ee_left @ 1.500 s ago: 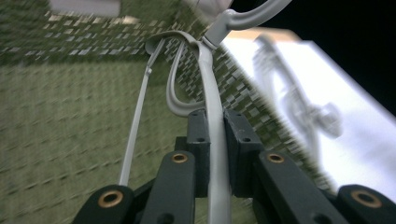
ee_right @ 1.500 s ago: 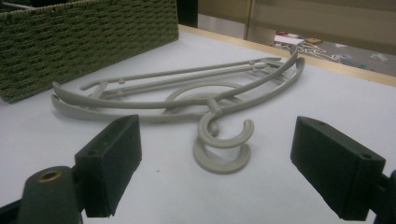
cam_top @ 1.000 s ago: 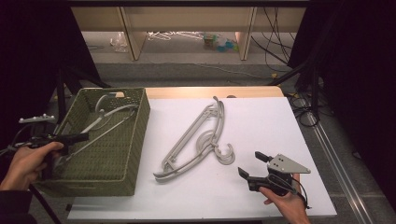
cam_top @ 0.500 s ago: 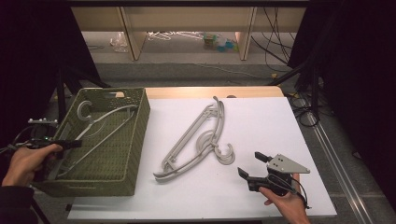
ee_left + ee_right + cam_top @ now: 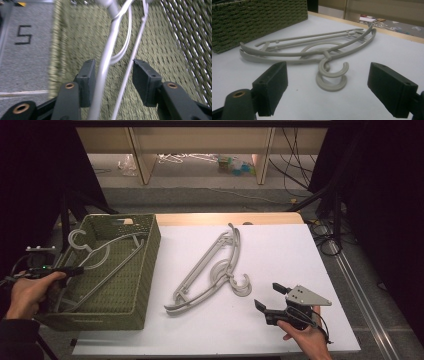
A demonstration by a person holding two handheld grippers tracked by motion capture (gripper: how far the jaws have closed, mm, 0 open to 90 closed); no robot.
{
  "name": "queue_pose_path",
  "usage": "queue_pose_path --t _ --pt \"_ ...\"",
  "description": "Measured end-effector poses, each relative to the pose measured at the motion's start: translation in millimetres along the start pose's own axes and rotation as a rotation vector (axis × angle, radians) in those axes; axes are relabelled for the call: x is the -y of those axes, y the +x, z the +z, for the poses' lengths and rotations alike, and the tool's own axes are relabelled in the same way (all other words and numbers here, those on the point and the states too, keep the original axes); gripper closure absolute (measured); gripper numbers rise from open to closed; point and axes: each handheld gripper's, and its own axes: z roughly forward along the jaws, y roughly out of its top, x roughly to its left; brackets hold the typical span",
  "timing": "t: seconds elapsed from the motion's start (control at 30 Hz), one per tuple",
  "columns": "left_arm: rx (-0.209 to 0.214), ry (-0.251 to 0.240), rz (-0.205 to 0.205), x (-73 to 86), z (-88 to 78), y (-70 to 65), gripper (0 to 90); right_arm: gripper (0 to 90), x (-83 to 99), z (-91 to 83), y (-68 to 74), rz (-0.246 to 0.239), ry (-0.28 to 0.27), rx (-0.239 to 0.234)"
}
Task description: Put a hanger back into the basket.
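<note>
Since a second ago, our left gripper (image 5: pixel 113 82) has just been opening around the grey hanger (image 5: pixel 97 255), which now lies in the green basket (image 5: pixel 145 270). Our right gripper (image 5: pixel 272 296) waits released beside two stacked hangers (image 5: pixel 210 270).

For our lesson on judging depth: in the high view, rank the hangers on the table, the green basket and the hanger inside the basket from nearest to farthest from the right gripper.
1. Hangers on the table: up and left of the right gripper, hooks closest.
2. Green basket: at the table's left edge.
3. Hanger in the basket: inside, beyond the basket's near wall.

so the basket (image 5: pixel 145 270) sits on the table's (image 5: pixel 300 270) left side with one hanger (image 5: pixel 100 255) in it, and two stacked hangers (image 5: pixel 210 270) lie just right of the basket.
</note>
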Motion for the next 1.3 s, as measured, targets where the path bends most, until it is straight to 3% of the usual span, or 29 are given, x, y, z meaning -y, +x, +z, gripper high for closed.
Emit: queue_pose_path --t 0.1,0.13,0.2,0.27,0.3,0.33,0.4,0.43,0.47,0.73,0.8,0.83,0.9,0.97,1.0,1.13,1.17,1.23,1.27,1.3 --pt "-0.013 -0.009 0.024 -1.6 -4.1 0.1 51.2 17.5 -0.3 -0.2 -0.7 -0.011 -0.006 0.001" --pt "-0.007 -0.034 0.010 -1.1 -5.1 -1.8 50.2 17.5 -0.3 -0.2 -0.4 -0.004 -0.006 0.000" --pt "0.028 -0.072 0.039 -2.2 -13.1 -9.1 48.2 17.5 -0.2 0.2 -0.9 -0.010 -0.008 0.003" --pt "0.058 -0.132 0.023 -1.9 -17.1 -21.1 45.9 17.5 -0.1 -0.1 0.2 0.005 0.003 -0.002" --pt "0.058 -0.132 0.023 -1.9 -17.1 -21.1 43.9 17.5 -0.1 0.2 -0.8 -0.012 -0.009 0.004" --pt "0.090 -0.168 0.045 -1.4 -23.6 -34.9 42.2 17.5 -0.3 -0.2 -0.7 -0.011 -0.005 0.001" --pt "0.113 -0.187 0.052 -1.0 -25.9 -42.5 41.3 17.5 -0.4 -0.3 -0.8 -0.012 -0.007 0.003" --pt "0.148 -0.222 0.068 0.1 -30.8 -58.5 38.7 17.5 -0.4 -0.2 -0.8 -0.012 -0.009 0.002" --pt "0.148 -0.222 0.068 0.1 -30.8 -58.5 37.5 17.5 -0.4 -0.5 -0.5 -0.006 -0.004 0.001" --pt "0.299 -0.297 0.136 14.4 -35.6 -120.5 30.8 17.5 -0.6 -0.8 0.0 -0.004 -0.008 0.001" --pt "0.318 -0.290 0.168 15.7 -36.1 -135.0 30.2 17.5 -0.8 -0.8 0.1 -0.005 -0.009 0.001" --pt "0.351 -0.295 0.205 17.1 -34.2 -154.1 29.4 17.5 -0.8 -0.7 0.2 -0.003 -0.004 0.001" --pt "0.358 -0.292 0.218 17.5 -33.5 -160.1 29.2 17.5 -0.7 -0.9 0.7 0.007 0.002 -0.002" --pt "0.402 -0.292 0.255 19.3 -29.6 -185.6 28.6 17.5 -1.0 -1.3 0.4 0.007 -0.002 -0.001" --pt "0.402 -0.292 0.255 19.3 -29.6 -185.6 28.4 17.5 -0.8 -1.4 0.4 0.005 -0.003 -0.002" --pt "0.428 -0.267 0.288 22.1 -22.7 -211.6 28.4 17.5 -1.0 -0.7 -0.5 -0.011 -0.025 0.006" --pt "0.464 -0.245 0.313 21.9 -15.0 -222.2 28.1 17.5 -0.8 -0.9 -0.2 -0.009 -0.021 0.005" --pt "0.488 -0.228 0.303 22.4 -9.5 -228.6 27.0 17.5 -1.2 -1.5 0.5 0.003 -0.009 -0.007" --pt "0.484 -0.211 0.321 24.0 -2.1 -238.6 26.6 17.5 -1.4 -1.7 0.5 0.003 -0.007 -0.008" --pt "0.484 -0.211 0.321 24.0 -2.1 -238.6 26.4 17.5 -1.4 -1.7 0.5 0.003 -0.007 -0.008"
